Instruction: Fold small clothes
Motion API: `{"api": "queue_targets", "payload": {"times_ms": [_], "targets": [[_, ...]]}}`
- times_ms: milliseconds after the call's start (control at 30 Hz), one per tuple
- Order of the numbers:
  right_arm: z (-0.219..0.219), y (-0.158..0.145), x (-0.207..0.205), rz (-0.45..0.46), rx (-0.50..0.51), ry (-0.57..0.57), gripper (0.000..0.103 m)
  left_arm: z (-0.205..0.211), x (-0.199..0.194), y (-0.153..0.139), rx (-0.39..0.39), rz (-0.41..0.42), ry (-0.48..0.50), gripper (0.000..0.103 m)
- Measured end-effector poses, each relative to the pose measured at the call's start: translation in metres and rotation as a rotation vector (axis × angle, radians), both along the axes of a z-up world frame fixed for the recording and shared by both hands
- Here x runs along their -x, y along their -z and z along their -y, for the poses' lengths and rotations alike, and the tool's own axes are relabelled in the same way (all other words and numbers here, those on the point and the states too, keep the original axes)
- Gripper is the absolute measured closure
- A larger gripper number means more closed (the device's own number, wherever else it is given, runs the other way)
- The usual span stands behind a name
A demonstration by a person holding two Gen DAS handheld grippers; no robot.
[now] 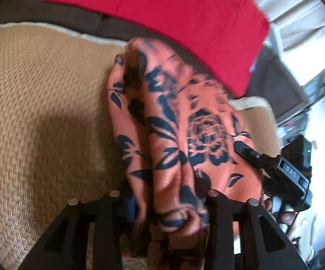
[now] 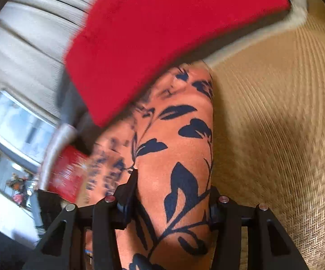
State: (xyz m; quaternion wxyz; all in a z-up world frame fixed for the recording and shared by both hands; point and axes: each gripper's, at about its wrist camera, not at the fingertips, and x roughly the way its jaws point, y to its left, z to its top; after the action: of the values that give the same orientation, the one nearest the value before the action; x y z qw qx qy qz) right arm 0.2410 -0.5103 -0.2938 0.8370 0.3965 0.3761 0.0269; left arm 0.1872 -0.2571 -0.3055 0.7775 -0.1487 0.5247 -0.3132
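Orange floral garment [image 1: 185, 135] bunched, pinched in both left hand-held gripper [image 1: 169, 204] and right hand-held gripper [image 2: 173, 204].

Free room and obstacles, taken from the tan herringbone-woven mat [image 1: 38, 112]. Its broad surface lies bare to one side of the bunched orange cloth with dark blue floral print [image 1: 185, 123], which occupies the mat's middle strip. Beyond the mat's pale far edge, a flat red fabric [image 1: 162, 18] covers the dark brown cushion [image 1: 83, 20], overlapping the orange cloth's far end.
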Motion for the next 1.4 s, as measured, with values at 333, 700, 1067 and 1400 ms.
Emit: {"api": "queue_targets", "payload": {"times_ms": [333, 700, 1067, 1400], "targets": [[-0.032, -0.043, 0.027, -0.026, 0.275, 0.11, 0.04, -0.027, 0.059, -0.051, -0.244, 0.192, -0.059, 0.045], [-0.12, -0.152, 0.175, 0.077, 0.601, 0.102, 0.04, -0.04, 0.216, -0.189, -0.438, 0.519, -0.21, 0.014], [-0.178, -0.248, 0.313, 0.207, 0.68, 0.137, 0.032, -0.048, 0.323, -0.243, -0.554, 0.643, -0.282, 0.003], [-0.187, -0.252, 0.309, 0.195, 0.652, 0.129, 0.032, -0.065, 0.348, -0.274, -0.505, 0.723, -0.35, 0.003]]}}
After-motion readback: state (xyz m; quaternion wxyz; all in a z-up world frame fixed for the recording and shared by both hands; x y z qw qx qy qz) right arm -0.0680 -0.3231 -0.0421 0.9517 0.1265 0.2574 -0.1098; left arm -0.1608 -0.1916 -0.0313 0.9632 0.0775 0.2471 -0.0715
